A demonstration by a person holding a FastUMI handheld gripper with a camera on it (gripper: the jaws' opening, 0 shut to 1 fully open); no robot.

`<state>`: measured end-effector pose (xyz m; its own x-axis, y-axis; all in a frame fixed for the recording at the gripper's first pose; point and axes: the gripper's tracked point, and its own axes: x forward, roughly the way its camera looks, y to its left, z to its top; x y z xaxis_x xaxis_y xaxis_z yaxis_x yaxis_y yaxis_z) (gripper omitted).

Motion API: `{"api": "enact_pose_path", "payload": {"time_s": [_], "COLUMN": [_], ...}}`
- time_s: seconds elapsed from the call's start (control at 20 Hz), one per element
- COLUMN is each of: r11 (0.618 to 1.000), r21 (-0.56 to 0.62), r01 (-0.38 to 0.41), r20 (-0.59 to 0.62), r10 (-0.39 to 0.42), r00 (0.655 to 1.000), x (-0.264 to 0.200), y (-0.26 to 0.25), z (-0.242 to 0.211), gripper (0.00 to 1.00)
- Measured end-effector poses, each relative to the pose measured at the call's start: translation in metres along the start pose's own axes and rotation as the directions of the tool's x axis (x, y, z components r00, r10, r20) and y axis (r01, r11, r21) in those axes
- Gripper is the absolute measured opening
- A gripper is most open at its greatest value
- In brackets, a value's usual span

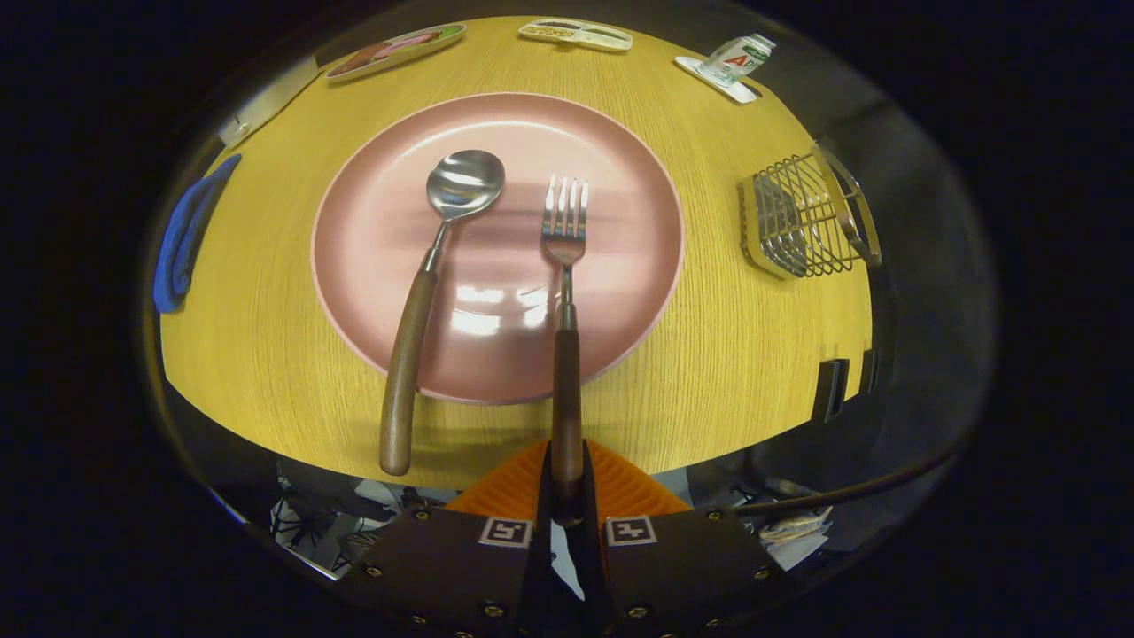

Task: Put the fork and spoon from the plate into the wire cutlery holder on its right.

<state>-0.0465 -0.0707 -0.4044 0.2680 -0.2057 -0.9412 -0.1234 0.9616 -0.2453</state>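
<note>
Nearest the camera, the claw [567, 483] has its two fingers pressed together on the end of the fork's [565, 292] wooden handle. The fork runs straight ahead, tines resting on the pink plate [372, 186] on a yellow wooden table [735, 354]. The spoon [430, 292] lies just left of the fork, handle overhanging the rim. The wire cutlery holder [802, 221] stands ahead and well to the right. Lift cleanly, keep the fork level, and tip it upright only over the holder's opening.

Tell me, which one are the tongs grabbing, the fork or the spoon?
The fork: its handle end sits pinched between the tongs. The spoon lies free beside it.
</note>
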Motion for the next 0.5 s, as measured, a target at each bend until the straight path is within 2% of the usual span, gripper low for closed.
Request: {"api": "enact_pose_path", "payload": {"time_s": [0.5], "r11": [1.0], "r21": [0.018], "r01": [-0.004], "r20": [0.11], "r10": [0.002], "r00": [0.994], "x": [-0.025], "y": [-0.006], "z": [0.027], "gripper": [0.16]}}
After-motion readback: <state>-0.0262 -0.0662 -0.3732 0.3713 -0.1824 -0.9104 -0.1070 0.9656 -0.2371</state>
